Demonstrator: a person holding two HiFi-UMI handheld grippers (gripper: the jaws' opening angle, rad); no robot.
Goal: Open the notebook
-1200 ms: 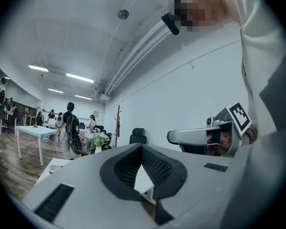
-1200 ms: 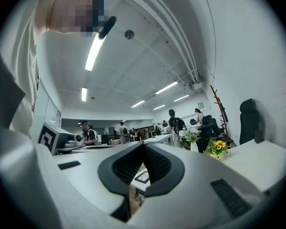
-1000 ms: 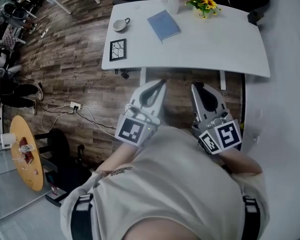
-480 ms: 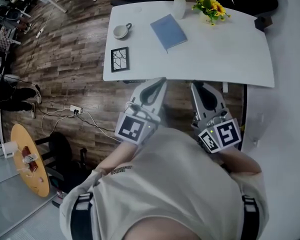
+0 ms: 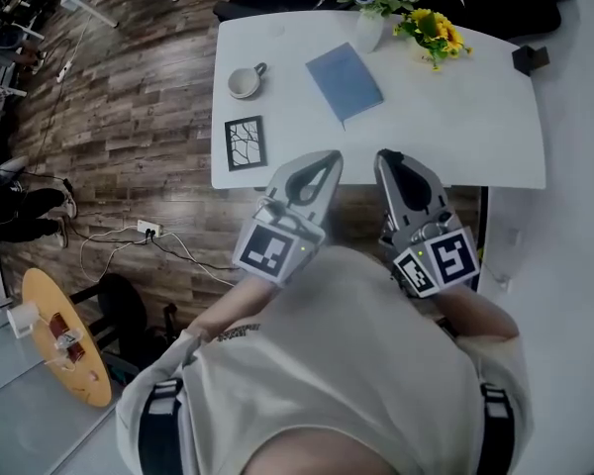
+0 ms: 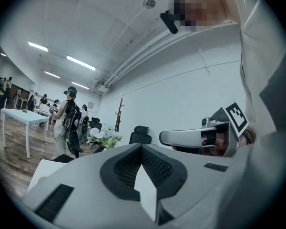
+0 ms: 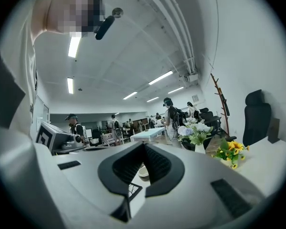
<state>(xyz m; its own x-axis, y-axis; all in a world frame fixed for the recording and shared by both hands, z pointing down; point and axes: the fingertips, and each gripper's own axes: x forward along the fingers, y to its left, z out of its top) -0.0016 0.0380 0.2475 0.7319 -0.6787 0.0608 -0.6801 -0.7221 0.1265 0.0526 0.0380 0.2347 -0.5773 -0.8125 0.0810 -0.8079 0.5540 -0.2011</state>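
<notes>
White tabletop (image 5: 455,137), head view, read left to right.

- Pale round ceramic cup (image 5: 243,82) sits near the left edge. Just in front of it lies a black square coaster with a white branching pattern (image 5: 245,143).
- Left gripper (image 5: 329,158): tips over the near table edge, jaws clenched together with nothing between them. Its own view agrees.
- Closed blue rectangular notebook (image 5: 345,82) lies flat mid-table, beyond the two grippers and well apart from both.
- Right gripper (image 5: 386,156): jaws likewise pressed together on nothing, tips at the near edge.
- Behind the notebook stands a white vase of pale flowers (image 5: 368,28), with a bunch of yellow flowers (image 5: 434,30) to its right. A small black block (image 5: 530,59) sits at the far right corner.

Status: no part of the task is done. The cover is down and the notebook untouched.

Remaining, as I judge it:
- Reach across to the notebook.
- Steady it with one gripper.
- Catch the free cover edge with the other and fold the cover over.
</notes>
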